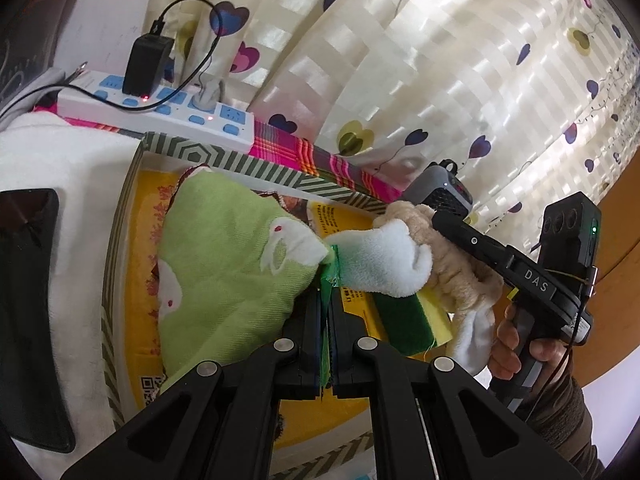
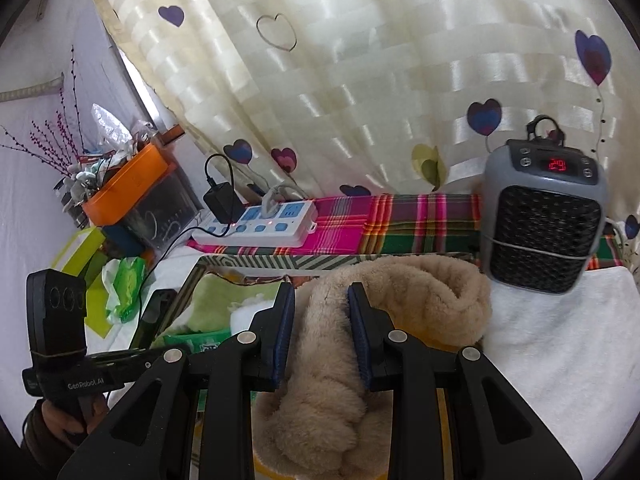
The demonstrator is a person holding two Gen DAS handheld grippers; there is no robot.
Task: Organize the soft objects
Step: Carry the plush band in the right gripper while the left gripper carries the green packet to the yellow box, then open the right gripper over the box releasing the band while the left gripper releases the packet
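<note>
My left gripper [image 1: 328, 286] is shut on the edge of a thin green packet [image 1: 334, 258], low over a tray [image 1: 256, 168] with a striped rim and a yellow floor. A light green cloth [image 1: 224, 264] with white rabbits lies in the tray to its left. A white plush piece [image 1: 384, 260] and a green and yellow sponge [image 1: 404, 320] lie to its right. My right gripper [image 2: 320, 288] is shut on a beige fluffy plush [image 2: 420, 292], which curls over the tray's right end. A hand [image 1: 516, 344] holds that gripper's grip.
A white power strip [image 2: 260, 228] with a black charger sits on a plaid cloth behind the tray. A grey heater [image 2: 544, 224] stands at the back right on a white towel [image 2: 560, 352]. A black phone [image 1: 28, 312] lies left of the tray. A heart-print curtain hangs behind.
</note>
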